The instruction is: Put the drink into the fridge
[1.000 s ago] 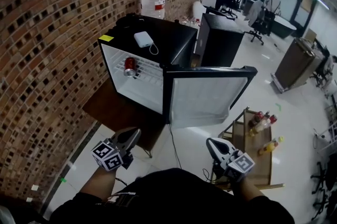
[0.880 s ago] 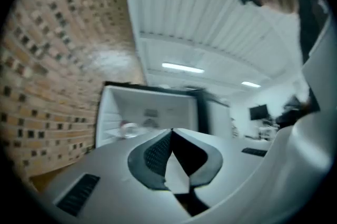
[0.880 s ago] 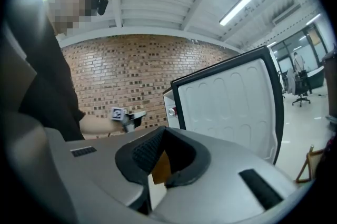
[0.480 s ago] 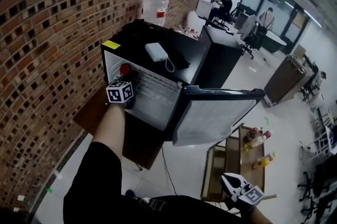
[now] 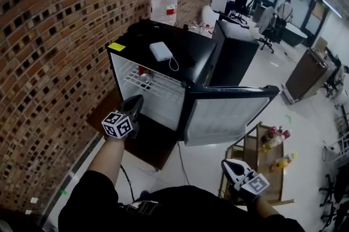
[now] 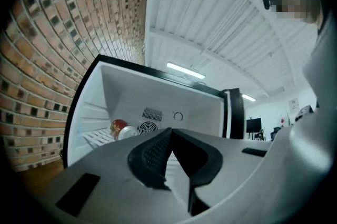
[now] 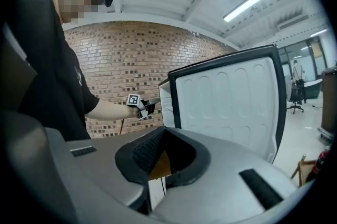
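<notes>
With jaws pressed together on nothing, the left gripper [image 5: 136,101] is drawn back from the black mini fridge [image 5: 116,69] at upper centre. The red drink can [image 5: 142,69] is now left lying on its wire shelf [image 5: 159,90], so the placing is judged done. The right gripper [image 5: 228,163], at lower right, is likewise closed and empty.
</notes>
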A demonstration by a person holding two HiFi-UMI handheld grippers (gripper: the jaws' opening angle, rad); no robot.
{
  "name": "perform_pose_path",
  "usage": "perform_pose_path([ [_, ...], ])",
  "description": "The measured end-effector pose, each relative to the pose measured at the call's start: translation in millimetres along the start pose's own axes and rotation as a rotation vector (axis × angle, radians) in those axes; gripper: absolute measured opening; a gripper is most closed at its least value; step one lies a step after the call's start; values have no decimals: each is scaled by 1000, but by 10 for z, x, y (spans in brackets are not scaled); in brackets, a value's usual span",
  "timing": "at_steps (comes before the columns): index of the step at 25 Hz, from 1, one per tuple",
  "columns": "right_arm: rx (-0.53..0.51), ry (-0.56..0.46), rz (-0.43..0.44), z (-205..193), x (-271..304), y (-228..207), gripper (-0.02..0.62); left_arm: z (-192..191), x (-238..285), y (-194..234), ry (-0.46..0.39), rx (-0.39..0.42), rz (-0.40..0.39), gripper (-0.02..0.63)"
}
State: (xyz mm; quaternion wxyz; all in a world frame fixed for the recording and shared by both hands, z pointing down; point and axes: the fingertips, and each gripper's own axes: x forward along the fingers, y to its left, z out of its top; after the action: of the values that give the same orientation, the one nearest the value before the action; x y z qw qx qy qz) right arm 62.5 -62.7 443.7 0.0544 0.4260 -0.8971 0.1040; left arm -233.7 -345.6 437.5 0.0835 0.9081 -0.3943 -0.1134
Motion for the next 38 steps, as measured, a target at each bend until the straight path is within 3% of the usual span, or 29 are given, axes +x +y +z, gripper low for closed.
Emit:
perform_pose_path([
  [11,-42,-53,59,190,246,-242,15,-116,-723,-1065,48,22,-121,0],
  [22,42,-92,16,174,116,-465,11,-463,-1043,-1819,114,-19,-184,0],
  [38,6,-79,27,182,123,-421,11,-398,-1178,-1829,114,-4,-179,0],
])
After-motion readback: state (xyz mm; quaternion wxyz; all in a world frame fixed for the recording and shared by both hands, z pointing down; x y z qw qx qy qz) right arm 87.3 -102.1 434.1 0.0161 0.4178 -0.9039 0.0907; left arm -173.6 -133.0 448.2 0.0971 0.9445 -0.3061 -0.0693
